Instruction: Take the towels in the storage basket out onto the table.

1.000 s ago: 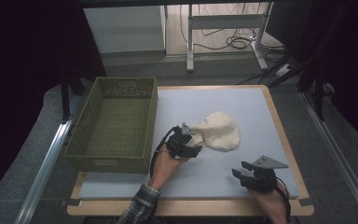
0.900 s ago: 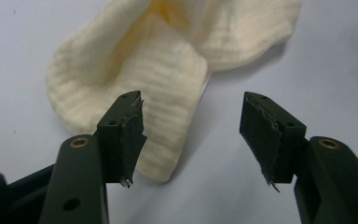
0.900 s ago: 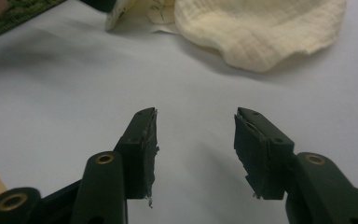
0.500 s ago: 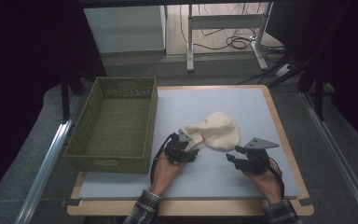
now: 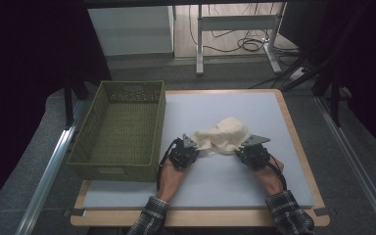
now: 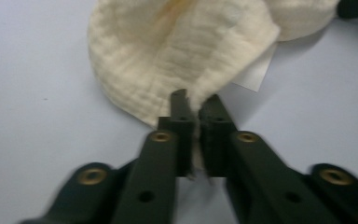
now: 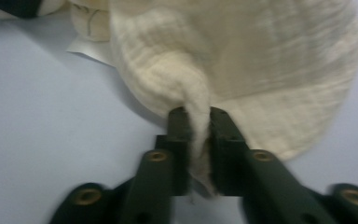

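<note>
High view: left gripper (image 5: 194,145), right gripper (image 5: 243,145) pinch cloth (image 5: 223,134) edges.

Both sleeves are dark plaid flannel, the left cuff (image 5: 152,208) at 7 o'clock, the right cuff (image 5: 286,205) at 5. Each hand carries a matte black gripper with brass-coloured screw heads (image 6: 160,136); the right gripper (image 5: 252,152) bears a grey three-cornered plate; black cables loop behind each wrist

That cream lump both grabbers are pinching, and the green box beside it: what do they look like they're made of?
The cream cloth looks like soft, matte woven cotton, perhaps gauze: fine crinkled ribs and limp folds show in the left gripper view. The green basket seems woven, wicker or plastic imitation; its walls show a regular plaited texture, too small to tell which.
</note>
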A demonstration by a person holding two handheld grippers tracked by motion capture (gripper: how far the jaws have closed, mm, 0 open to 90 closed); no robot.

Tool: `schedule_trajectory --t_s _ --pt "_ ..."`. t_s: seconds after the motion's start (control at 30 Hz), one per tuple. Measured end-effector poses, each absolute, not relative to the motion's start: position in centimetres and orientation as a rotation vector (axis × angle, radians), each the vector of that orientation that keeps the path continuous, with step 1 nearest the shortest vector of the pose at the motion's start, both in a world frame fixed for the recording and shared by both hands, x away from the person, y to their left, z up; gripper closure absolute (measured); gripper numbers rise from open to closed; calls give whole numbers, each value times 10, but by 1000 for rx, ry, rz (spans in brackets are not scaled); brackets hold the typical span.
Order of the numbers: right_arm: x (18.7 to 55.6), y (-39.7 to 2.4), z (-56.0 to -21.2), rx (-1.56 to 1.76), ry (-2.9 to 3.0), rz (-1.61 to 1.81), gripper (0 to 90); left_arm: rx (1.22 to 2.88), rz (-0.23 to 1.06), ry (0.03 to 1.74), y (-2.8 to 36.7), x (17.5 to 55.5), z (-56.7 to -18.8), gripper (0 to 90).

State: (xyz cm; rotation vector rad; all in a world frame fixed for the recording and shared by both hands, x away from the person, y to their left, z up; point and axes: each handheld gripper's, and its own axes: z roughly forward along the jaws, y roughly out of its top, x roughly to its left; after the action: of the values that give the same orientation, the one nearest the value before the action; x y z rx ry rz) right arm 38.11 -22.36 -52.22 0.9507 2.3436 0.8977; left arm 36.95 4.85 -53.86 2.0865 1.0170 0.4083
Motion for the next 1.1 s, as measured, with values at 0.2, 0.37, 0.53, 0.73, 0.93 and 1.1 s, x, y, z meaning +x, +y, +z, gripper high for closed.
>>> schedule_trajectory --t_s 0.2,0.37,0.53,0.73,0.93,1.1 --pt "365 -243 -472 936 2268 1018 857 2035 404 929 44 352 -511 874" --pt "353 -262 -426 909 2177 1060 857 1987 451 870 45 341 -478 872" --pt "362 -279 -384 937 2067 1084 855 1933 504 893 48 349 -441 858" --pt "423 -286 -415 1158 2082 1006 645 2007 478 1138 40 413 -471 598" --pt "424 -305 -448 1232 2109 993 580 2019 416 1154 37 415 -501 399" --pt "406 -320 -455 1229 2141 988 571 2036 326 1060 33 394 -507 391"
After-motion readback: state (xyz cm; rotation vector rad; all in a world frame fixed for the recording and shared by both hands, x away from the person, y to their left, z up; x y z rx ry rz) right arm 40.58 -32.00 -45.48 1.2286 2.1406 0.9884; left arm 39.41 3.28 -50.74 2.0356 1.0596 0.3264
